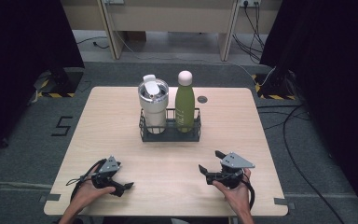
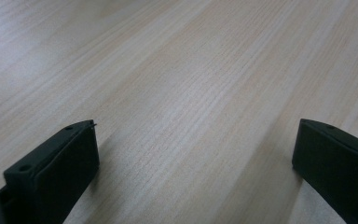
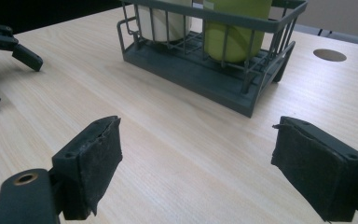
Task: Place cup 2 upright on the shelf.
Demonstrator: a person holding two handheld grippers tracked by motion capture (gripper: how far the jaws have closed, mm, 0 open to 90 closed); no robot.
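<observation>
On the pale wooden surface (image 1: 121,126): one dark wire basket (image 1: 169,133), mid-surface, holding a white lidded tumbler (image 1: 153,100) at its left and a green bottle (image 1: 184,105) at its right, both upright. Left gripper (image 1: 123,186) and right gripper (image 1: 208,169), near edge, well apart from the basket; jaws of both spread, nothing between. Judged: handling not yet begun; reach and grasp remain.

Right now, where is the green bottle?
The green bottle stands upright in the right half of the wire basket, beside the white tumbler, at the table's middle, beyond both tools.
</observation>
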